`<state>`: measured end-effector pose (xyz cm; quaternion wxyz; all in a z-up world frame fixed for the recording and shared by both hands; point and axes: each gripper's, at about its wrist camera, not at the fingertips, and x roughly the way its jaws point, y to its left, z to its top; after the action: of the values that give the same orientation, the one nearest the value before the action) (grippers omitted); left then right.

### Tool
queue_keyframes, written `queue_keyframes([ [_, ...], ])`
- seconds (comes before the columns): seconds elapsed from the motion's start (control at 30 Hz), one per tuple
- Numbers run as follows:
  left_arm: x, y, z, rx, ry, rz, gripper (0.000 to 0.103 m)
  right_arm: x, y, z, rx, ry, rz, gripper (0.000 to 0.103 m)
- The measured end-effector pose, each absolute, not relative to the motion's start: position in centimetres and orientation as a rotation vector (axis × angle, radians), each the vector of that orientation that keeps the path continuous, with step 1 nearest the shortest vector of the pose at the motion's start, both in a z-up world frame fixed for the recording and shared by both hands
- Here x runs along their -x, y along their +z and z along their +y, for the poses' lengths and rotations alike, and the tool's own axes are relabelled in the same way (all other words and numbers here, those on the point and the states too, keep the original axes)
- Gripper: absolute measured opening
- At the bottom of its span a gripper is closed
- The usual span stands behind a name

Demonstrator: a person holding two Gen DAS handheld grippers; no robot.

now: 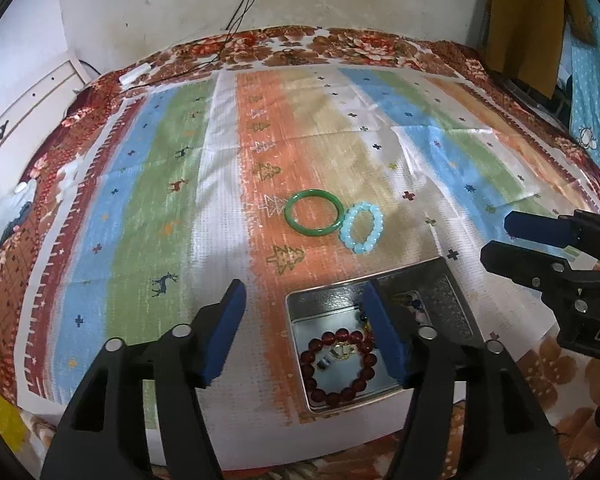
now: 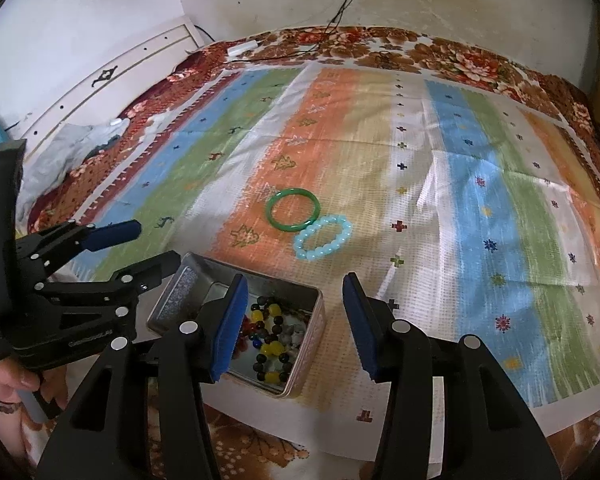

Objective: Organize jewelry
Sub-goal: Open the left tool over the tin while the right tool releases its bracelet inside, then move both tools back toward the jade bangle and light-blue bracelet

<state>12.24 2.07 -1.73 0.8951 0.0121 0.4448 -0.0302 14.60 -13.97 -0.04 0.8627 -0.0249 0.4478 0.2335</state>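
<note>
An open metal tin (image 1: 296, 320) sits on the striped cloth near its front edge. It holds a dark red bead bracelet (image 1: 314, 350) and a mix of yellow and dark beads (image 2: 269, 347). Beyond it a green bangle (image 1: 291, 218) lies flat, touching a light blue bead bracelet (image 1: 346, 236). My left gripper (image 1: 304, 288) is open and empty, its right finger hanging over the tin. My right gripper (image 2: 295, 282) is also open and empty, its left finger over the tin (image 2: 318, 320). Each gripper shows in the other's view: right (image 1: 500, 238), left (image 2: 156, 244).
The striped cloth (image 1: 172, 208) covers a floral bedspread (image 1: 340, 42). Black cables (image 1: 240, 12) and a white plug (image 1: 134, 74) lie at the far edge by the wall. A white headboard (image 2: 112, 76) stands left. A hand (image 2: 4, 384) holds the left gripper.
</note>
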Motion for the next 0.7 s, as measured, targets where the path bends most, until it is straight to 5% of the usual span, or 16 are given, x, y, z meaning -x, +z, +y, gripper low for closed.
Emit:
queue_keyframes([
  [0.2, -13.1, -1.5, 2.9, -0.015, -0.038, 0.909, 0.078, -15.9, -0.3, -14.9, 0.024, 0.446, 0.939, 0.059],
  [0.7, -17.4, -2.0, 4.0, -0.017, -0.020, 0.947, 0.085, -20.1, -2.3, -15.0, 0.000, 0.417, 1.004, 0.065],
])
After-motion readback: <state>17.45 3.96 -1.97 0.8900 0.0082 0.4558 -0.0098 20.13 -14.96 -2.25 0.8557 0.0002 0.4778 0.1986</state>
